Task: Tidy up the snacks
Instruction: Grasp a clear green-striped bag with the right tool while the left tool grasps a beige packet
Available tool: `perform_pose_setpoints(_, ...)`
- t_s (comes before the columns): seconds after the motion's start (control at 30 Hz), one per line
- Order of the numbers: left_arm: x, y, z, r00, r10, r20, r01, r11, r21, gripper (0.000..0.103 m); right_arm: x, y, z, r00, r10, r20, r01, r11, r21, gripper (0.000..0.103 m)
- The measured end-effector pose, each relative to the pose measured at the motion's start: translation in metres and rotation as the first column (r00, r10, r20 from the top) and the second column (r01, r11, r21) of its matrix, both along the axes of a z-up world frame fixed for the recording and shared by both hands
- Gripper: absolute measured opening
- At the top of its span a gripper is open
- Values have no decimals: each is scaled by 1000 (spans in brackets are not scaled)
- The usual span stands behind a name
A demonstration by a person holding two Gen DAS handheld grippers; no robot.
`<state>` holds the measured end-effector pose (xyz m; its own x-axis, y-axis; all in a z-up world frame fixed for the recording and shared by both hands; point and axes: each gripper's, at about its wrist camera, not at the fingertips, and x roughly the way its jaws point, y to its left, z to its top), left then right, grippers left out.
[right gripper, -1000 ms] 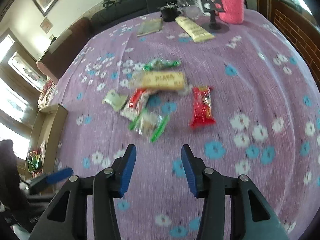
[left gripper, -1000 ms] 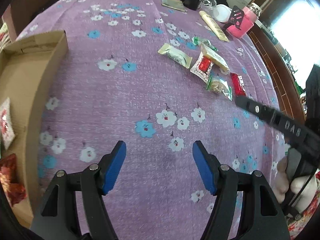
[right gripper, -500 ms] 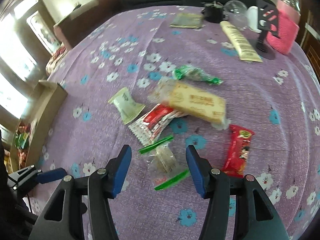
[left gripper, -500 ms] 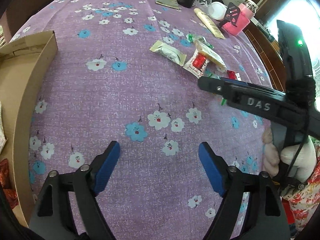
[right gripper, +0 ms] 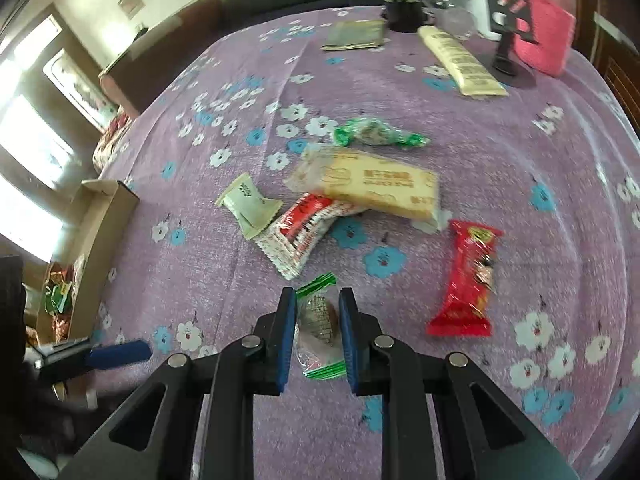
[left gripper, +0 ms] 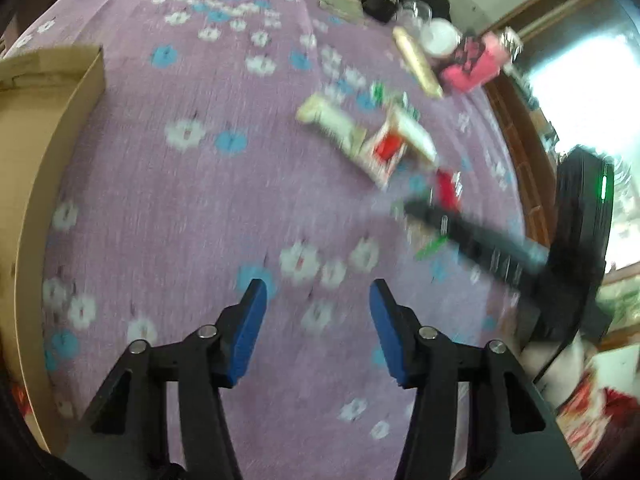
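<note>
Right wrist view shows the right hand-held gripper (right gripper: 318, 320) with its jaws just closed on a small clear snack with green ends (right gripper: 318, 326), which lies on the purple flowered cloth (right gripper: 500, 160) of the bench. I judge the task partly done: the cardboard box (right gripper: 100, 232) at 9 o'clock already holds some wrappers, while 5 more snacks wait on the cloth: a red packet (right gripper: 470, 280) at 3 o'clock, a red-and-white one (right gripper: 304, 232) and a pale green one (right gripper: 248, 206) at 11 o'clock, a long yellow bar (right gripper: 372, 186) and a green-ended candy (right gripper: 376, 134) at 12 o'clock.

Left wrist view, blurred, shows what the other cannot: the left hand-held gripper (left gripper: 316, 328) has its jaws half apart after closing somewhat, with nothing between them, above bare cloth. The box wall (left gripper: 48, 184) stands at 9 o'clock there.
</note>
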<state>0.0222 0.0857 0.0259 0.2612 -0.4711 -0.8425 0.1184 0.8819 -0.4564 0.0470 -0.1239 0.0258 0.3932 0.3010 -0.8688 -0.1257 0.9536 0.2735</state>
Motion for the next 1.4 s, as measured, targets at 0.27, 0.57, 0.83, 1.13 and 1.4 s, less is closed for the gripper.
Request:
perform_pose_setpoints(0.27, 71, -32, -2, 998, 36, 49, -35, 999, -17, 55, -21, -16, 1, 998, -61, -23, 62, 996, 70, 20)
perform_pose_setpoints(0.57, 96, -52, -14, 996, 39, 80, -45, 995, 83, 20, -35, -19, 4, 998, -64, -21, 66, 993, 94, 20)
perform_pose_setpoints(0.83, 78, -52, -11, 989, -11, 146, -11, 989, 146, 20, -39, -19, 4, 997, -67, -26, 69, 992, 105, 20)
perform_pose_setpoints(1.13, 47, -20, 20, 982, -8, 188, -13, 994, 106, 20, -45, 7, 20, 999, -37, -5, 37, 993, 112, 20)
perform_pose_setpoints(1.4, 15, 64, 56, 971, 71, 230, -93, 992, 87, 20, -44, 74, 40, 999, 47, 28, -50, 991, 123, 20)
